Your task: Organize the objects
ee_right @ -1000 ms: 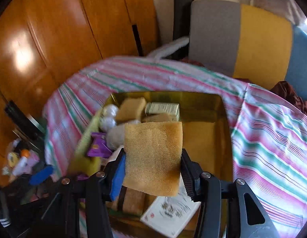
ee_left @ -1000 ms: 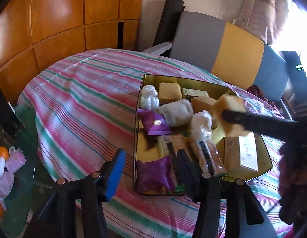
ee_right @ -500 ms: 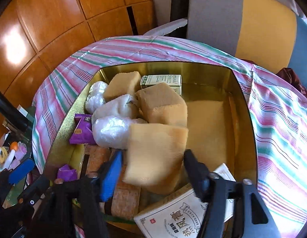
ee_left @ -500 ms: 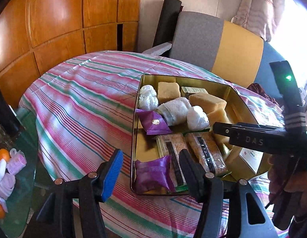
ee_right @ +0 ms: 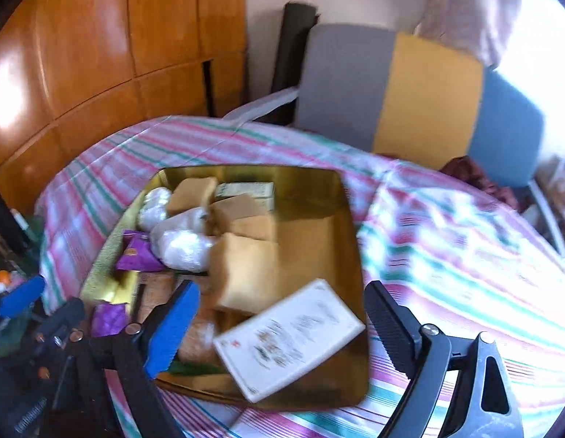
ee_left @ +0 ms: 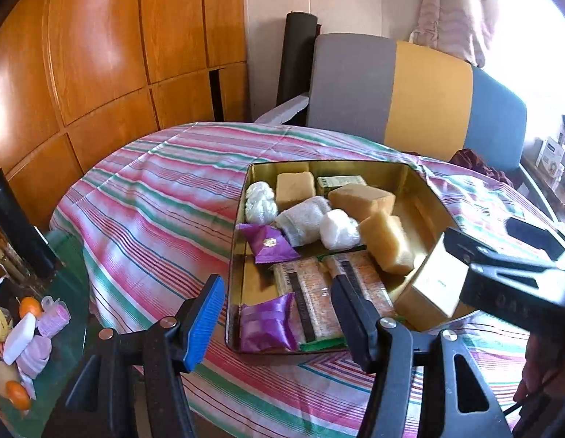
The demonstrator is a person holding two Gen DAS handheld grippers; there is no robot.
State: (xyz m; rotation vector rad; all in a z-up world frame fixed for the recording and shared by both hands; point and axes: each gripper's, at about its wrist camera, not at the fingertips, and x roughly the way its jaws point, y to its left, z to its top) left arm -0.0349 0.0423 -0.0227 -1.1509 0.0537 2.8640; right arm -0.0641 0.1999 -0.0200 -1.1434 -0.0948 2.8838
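Right wrist view, nearest first: my right gripper [ee_right: 282, 323] stands wide apart with nothing between its pads. Its jaws have just been opening, and the tan sponge block [ee_right: 246, 273] they carried a second ago now lies loose in the gold tin [ee_right: 349, 241], leaning beside a second tan block and above the white printed box [ee_right: 289, 339].

Left wrist view: my left gripper [ee_left: 275, 315] is partly apart and empty, hovering at the tin's near edge over a purple foil packet [ee_left: 266, 323]; its jaws have opened a little further too. It looks drawn slightly back from the tin compared with before.

I judge the sponge block light, soft and squashy, not fragile or slippery; a grip across its two broad flat faces, near the middle, should suit.

Farther in sit white wrapped bundles [ee_left: 339, 233] and, at the back wall, a small green box [ee_left: 340, 181]. Striped tablecloth [ee_left: 154, 200] surrounds the tin.
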